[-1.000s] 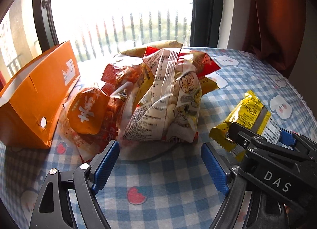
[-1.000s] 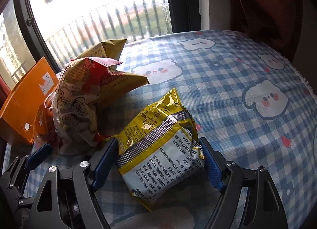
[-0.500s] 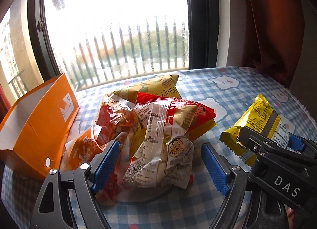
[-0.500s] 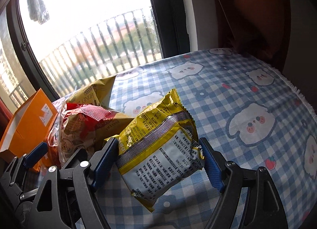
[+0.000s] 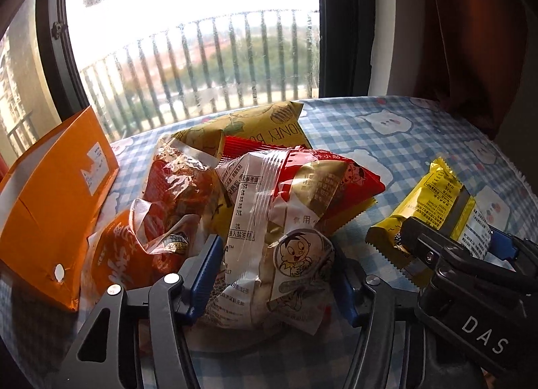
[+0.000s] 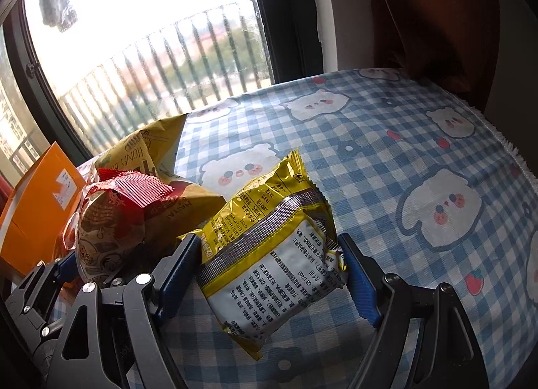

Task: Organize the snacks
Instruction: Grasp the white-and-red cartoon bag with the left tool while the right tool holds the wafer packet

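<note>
Left wrist view: the left hand-held gripper (image 5: 274, 283) has its blue pads closed against the sides of a clear snack bag with a cartoon boy (image 5: 269, 237), which bulges out between them; just beyond it at 12 o'clock lies the heap of red and gold snack bags (image 5: 269, 153), at 10 o'clock the open orange box (image 5: 50, 204), and at 3 o'clock the right hand-held gripper (image 5: 454, 247) pinches a yellow noodle packet (image 5: 433, 200). The right wrist view shows that packet (image 6: 269, 247) clamped between both pads, tilted up off the blue checked table (image 6: 386, 140). The likely trouble is the slippery film: the puffy bag may squirt out of a shallow side grip, or drag its neighbours along if they overlap it, and a harder squeeze could crush what is inside. The two tools sit close together, so swinging either load toward the box risks a knock. Both are held low, pointing forward toward the window
</note>
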